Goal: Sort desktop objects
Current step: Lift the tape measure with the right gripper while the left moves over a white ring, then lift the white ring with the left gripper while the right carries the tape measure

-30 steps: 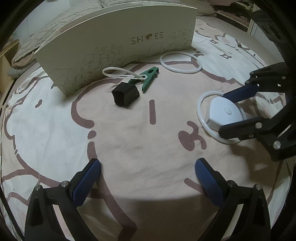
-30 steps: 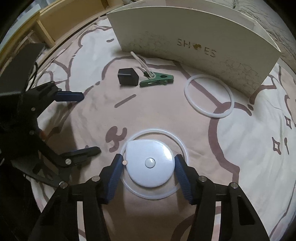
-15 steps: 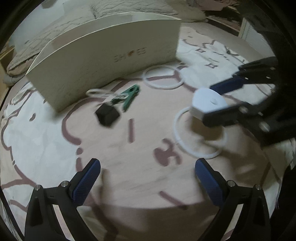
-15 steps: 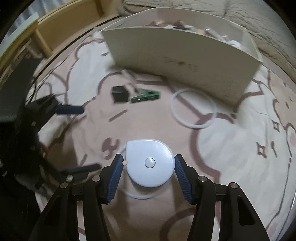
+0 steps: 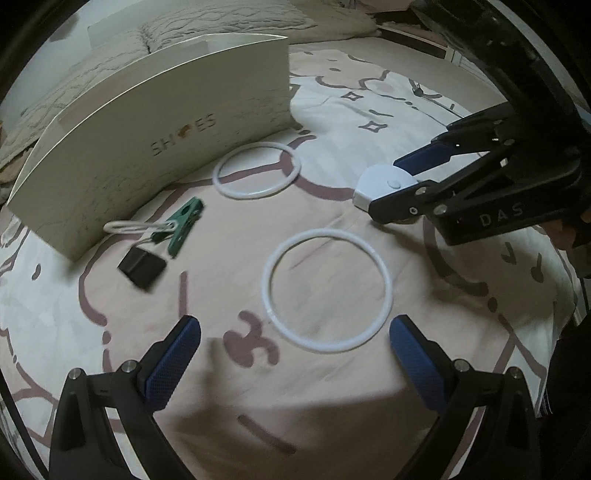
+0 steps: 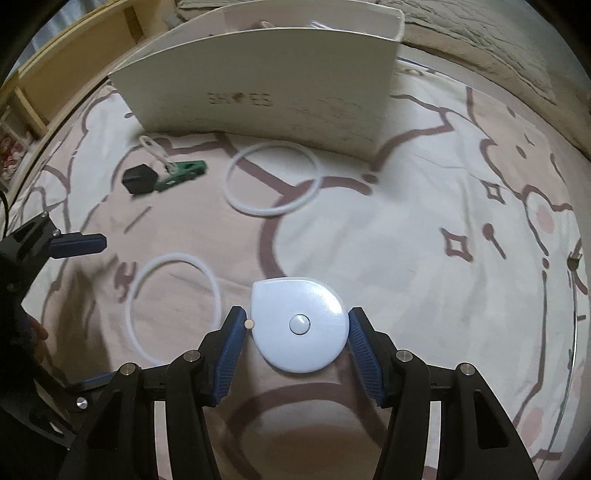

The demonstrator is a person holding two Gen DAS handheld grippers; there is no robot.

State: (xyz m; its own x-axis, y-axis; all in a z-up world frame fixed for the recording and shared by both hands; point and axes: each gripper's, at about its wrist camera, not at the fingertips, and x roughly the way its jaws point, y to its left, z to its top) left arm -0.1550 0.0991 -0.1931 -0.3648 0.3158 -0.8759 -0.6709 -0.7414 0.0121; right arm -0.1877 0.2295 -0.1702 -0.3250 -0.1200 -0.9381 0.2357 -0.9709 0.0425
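Note:
My right gripper (image 6: pixel 295 332) is shut on a white round tape measure (image 6: pixel 299 328) and holds it above the bed cover; it shows in the left wrist view (image 5: pixel 386 184) at the right. A white ring (image 5: pixel 327 290) lies flat just ahead of my left gripper (image 5: pixel 295 350), which is open and empty. A second white ring (image 5: pixel 257 170) lies near the white shoe box (image 5: pixel 147 136). A green clip (image 5: pixel 184 225), a white loop (image 5: pixel 129 227) and a black cube (image 5: pixel 142 267) lie left of the rings.
The shoe box (image 6: pixel 266 85) stands open at the back with several items inside. The patterned bed cover (image 6: pixel 443 221) stretches right. A wooden shelf (image 6: pixel 74 48) stands at the far left, and a quilt (image 5: pixel 221 26) lies behind the box.
My right gripper lifted the tape measure out of the near white ring and moved it right and toward the box. The left gripper view shifted, staying open.

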